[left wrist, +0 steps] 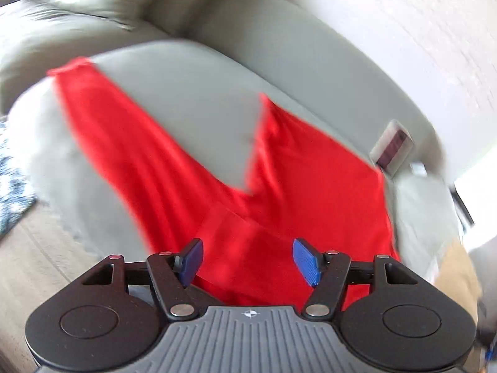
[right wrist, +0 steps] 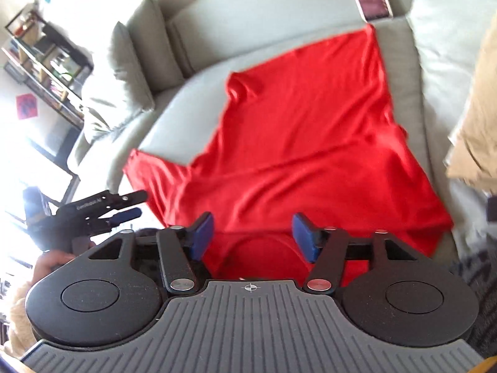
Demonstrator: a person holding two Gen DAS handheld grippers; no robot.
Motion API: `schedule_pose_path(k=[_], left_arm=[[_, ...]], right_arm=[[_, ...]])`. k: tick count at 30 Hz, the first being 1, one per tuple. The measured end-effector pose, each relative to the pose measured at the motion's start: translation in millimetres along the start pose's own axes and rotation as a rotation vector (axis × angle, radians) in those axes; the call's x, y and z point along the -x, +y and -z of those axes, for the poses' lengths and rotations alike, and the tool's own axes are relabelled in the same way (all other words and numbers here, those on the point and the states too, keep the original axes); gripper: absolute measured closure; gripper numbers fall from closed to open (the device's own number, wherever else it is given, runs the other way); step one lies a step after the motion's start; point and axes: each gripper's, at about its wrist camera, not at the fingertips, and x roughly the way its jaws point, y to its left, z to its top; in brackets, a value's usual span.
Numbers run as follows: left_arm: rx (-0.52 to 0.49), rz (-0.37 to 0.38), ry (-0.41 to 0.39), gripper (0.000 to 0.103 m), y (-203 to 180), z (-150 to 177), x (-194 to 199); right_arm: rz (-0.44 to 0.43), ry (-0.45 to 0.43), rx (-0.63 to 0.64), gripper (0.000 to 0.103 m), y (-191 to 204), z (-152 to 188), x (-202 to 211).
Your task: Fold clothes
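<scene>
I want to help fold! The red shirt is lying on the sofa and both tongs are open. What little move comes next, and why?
Probably close the left tongs on the sleeve sticking out sideways. The red shirt lies spread on the sofa, and neither tongs hold anything.

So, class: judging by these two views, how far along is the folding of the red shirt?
Done: the red T-shirt lies spread on the grey sofa, one sleeve stretched out. In hand: nothing; the left gripper and right gripper both have open, empty jaws. Left: all the folds.
</scene>
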Motion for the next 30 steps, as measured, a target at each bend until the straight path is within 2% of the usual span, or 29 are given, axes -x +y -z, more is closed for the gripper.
schedule_pose_path(k=[3,7,11,14,17,21,26,30], left_arm=[[0.062,-0.064,-0.047,0.040,26.1,-19.0,9.0],[0.119,-0.122,-0.081,0.035,61.5,-35.0,17.8],[0.196,-0.126,-0.126,0.035,99.2,-46.3,18.6],[0.334,-0.089,-0.180,0.037,142.2,-54.8,16.2],[0.495,-0.030,-0.240,0.046,185.1,-64.6,7.8],[0.610,0.037,-0.295,0.054,226.2,-88.8,-18.9],[0.760,0.061,-0.309,0.054,270.9,-120.5,-62.7],[0.863,0.142,-0.286,0.059,292.7,-138.4,-95.2]], right_arm=[[0.028,0.001,0.022,0.034,15.4,-8.7,-6.3],[0.081,0.002,0.038,0.032,35.7,-18.6,-21.8],[0.114,-0.002,0.052,0.032,51.1,-24.2,-32.6],[0.108,-0.023,0.057,0.032,60.2,-26.5,-34.4],[0.103,-0.047,0.074,0.032,69.8,-29.8,-36.9],[0.077,-0.070,0.078,0.032,82.0,-35.7,-38.7],[0.045,-0.114,0.062,0.032,93.6,-44.0,-37.9],[0.043,-0.133,0.084,0.032,104.8,-49.2,-40.0]])
